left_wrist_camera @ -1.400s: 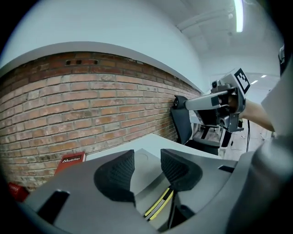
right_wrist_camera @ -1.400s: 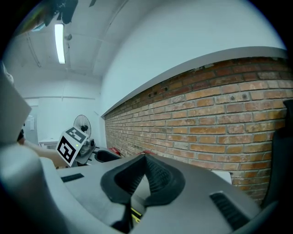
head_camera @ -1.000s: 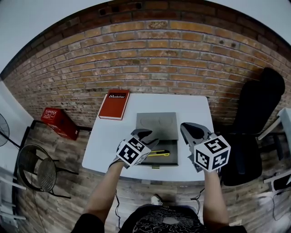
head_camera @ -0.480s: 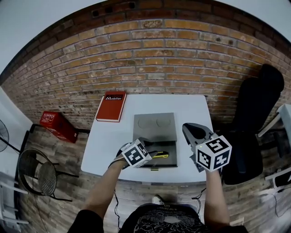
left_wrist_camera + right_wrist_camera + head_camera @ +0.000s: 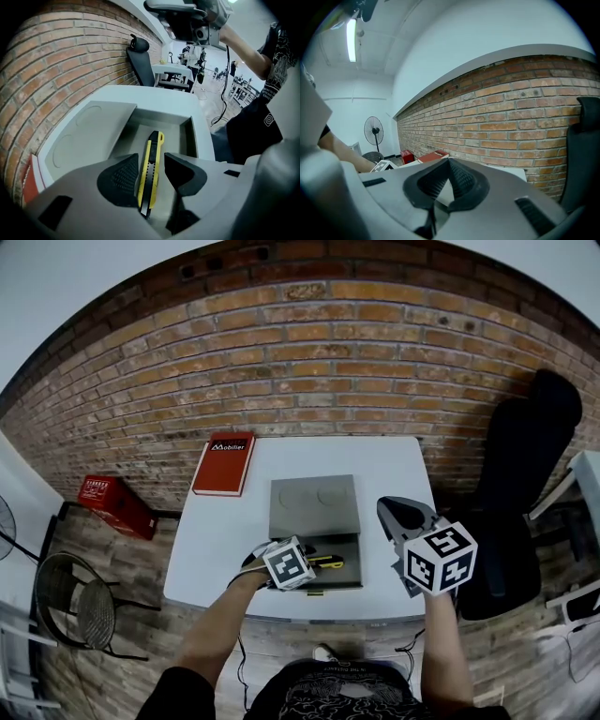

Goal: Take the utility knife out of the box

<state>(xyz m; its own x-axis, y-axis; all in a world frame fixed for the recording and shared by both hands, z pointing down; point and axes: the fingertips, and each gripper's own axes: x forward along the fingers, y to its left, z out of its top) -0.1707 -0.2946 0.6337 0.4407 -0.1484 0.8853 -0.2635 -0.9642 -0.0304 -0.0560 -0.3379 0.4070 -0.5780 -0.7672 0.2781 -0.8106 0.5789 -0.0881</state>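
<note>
Tabletop box (image 5: 195, 136) holds utility knife (image 5: 154, 151) between jaws of left gripper (image 5: 151, 162).

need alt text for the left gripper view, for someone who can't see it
The open left tongs straddle a yellow and black utility knife lying in an open grey box, one pad on each side of it. The box sits on a white table beside a brick wall.

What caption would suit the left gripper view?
Open left gripper poised around the yellow utility knife in the grey box.
</note>
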